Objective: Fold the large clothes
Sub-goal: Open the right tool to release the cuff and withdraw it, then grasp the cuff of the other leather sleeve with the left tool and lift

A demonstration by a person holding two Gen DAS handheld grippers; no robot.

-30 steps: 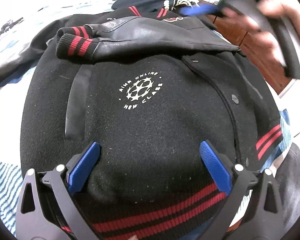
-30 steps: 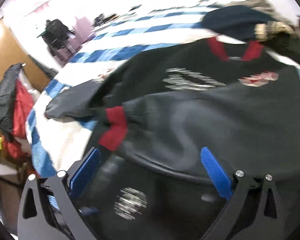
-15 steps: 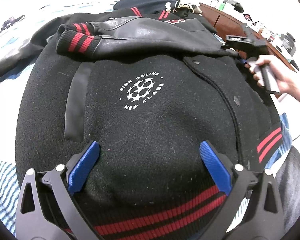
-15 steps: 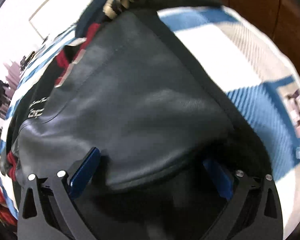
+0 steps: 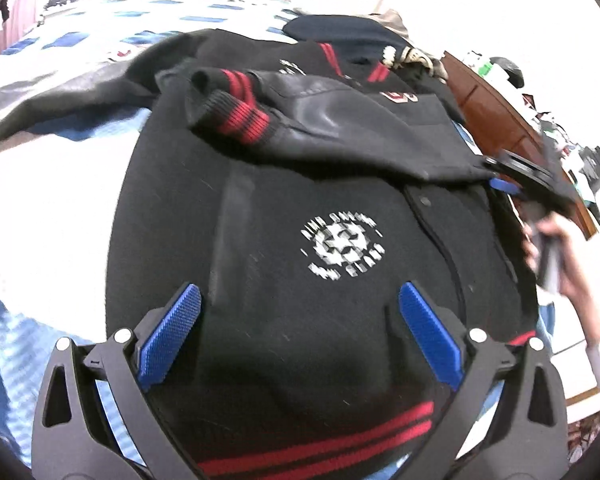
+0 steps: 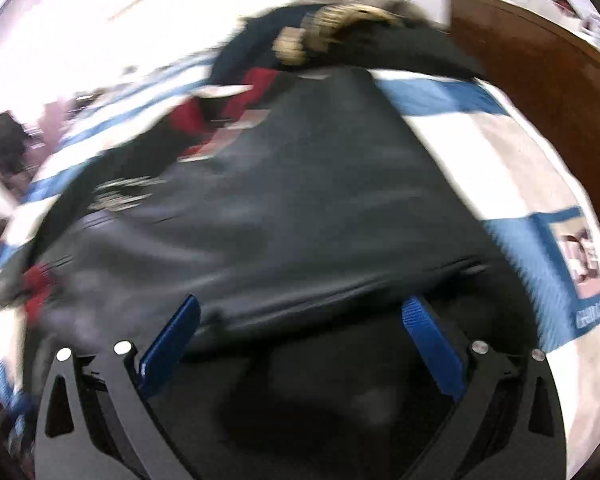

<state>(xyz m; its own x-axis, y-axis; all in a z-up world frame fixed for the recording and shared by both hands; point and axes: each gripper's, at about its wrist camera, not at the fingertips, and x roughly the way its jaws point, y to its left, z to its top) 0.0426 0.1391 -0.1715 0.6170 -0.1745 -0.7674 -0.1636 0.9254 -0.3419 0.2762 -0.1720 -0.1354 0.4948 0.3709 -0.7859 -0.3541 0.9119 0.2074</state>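
Note:
A black varsity jacket with a white round logo and red-striped hem lies on a blue-and-white bedspread. Its leather sleeve with a red-striped cuff is folded across the chest. My left gripper hovers open over the lower front of the jacket, nothing between its blue pads. In the right wrist view, blurred, my right gripper stands open at the leather sleeve's edge by the jacket's right side. The same gripper shows in the left wrist view, held by a hand.
A brown wooden cabinet with clutter on top stands right of the bed. More dark clothes lie heaped beyond the jacket's collar. The jacket's other sleeve stretches out to the left over the bedspread.
The right gripper swung from above the sleeve down to the jacket's right edge. The left gripper shifted, so the jacket sits further right in its view. The sleeve stays folded.

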